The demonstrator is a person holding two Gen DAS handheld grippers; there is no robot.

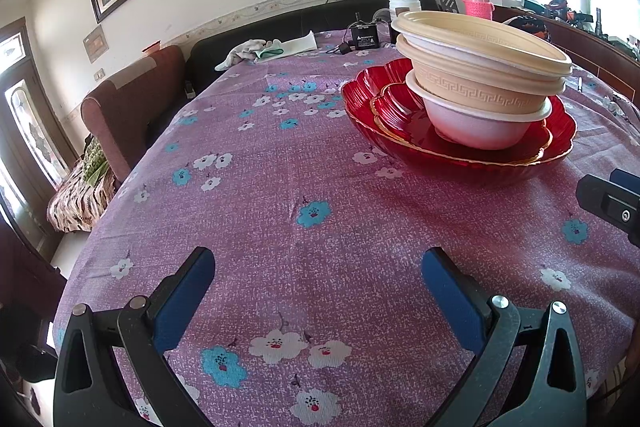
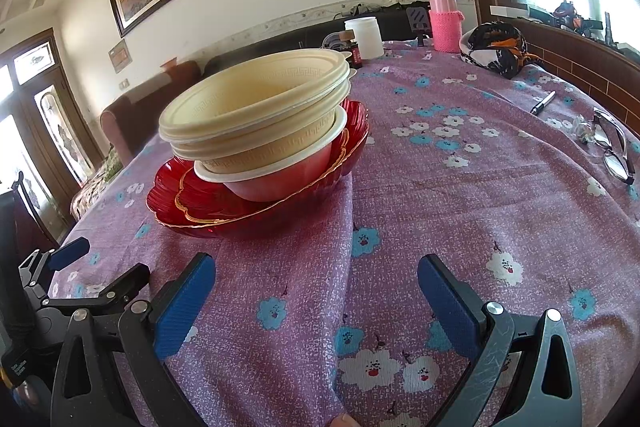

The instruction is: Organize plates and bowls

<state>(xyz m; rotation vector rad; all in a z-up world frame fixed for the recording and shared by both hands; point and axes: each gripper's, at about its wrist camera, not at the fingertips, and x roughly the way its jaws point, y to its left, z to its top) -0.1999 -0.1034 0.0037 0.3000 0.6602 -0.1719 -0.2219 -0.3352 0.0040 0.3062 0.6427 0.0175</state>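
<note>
Both claws, left (image 1: 318, 281) and right (image 2: 316, 287), gape wide and empty above your tabletop (image 1: 280, 187). Bowls (image 1: 480, 83) sit nested on plates (image 1: 460, 155) at one o'clock; leave them, stack looks done.

A bench draped in a purple woven cloth (image 1: 280, 155) printed with white and blue flowers is carrying everything here. A large red scalloped glass plate (image 2: 168, 211) is sitting directly on the cloth, bearing the stacked dishes. Toward the far edge, a white cylindrical plastic jar (image 2: 366, 37), a small dark bottle with a red label (image 2: 355, 55) and a pink flask in a pink knitted sleeve (image 2: 445, 23) are standing upright near one another. A black, white and orange patterned bundle of fabric (image 2: 496, 47) is lying near the flask. A dark pen (image 2: 542, 103) and a pair of dark-framed glasses (image 2: 614, 151) are resting on the right side. In the left wrist view, a black box-shaped device (image 1: 365, 35) and crumpled white cloths (image 1: 272, 49) are lying at the far edge.
</note>
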